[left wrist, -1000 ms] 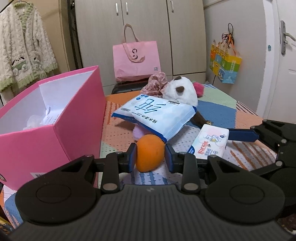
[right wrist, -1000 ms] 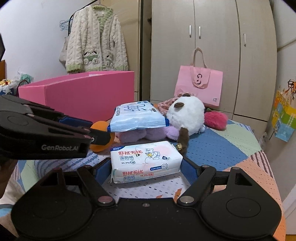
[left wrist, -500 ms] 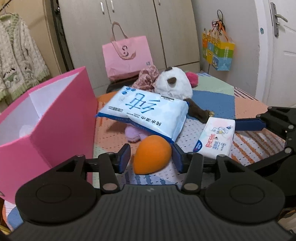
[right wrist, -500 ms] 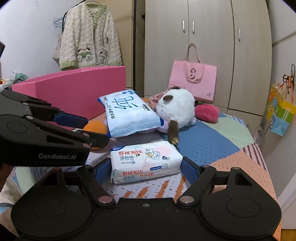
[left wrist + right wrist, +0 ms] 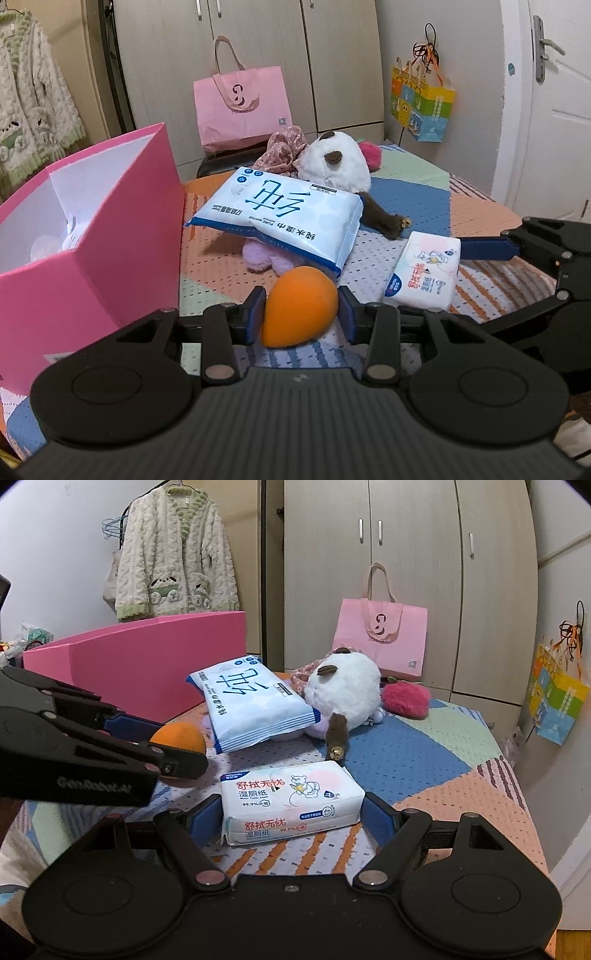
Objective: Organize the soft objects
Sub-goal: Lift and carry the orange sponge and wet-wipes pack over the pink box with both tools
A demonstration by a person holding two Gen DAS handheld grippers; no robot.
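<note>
Orange sponge point(image 5: 300, 305) clamped, left hand-held gripper point(image 5: 302, 318) | right hand-held gripper point(image 5: 293, 814) spread around wipes pack point(image 5: 291, 800)

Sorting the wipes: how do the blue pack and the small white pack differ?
The blue pack is larger and lies tilted, propped on plush toys; the small white pack lies flat on the mat. The blue pack sits clear of both grippers; the white pack sits between the right gripper's fingers. Both are soft wipe packs.

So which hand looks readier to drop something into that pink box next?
The left. Its fingers already bracket the orange sponge, and the pink box sits right beside it. The right gripper straddles the wipes pack, farther from the box.
</note>
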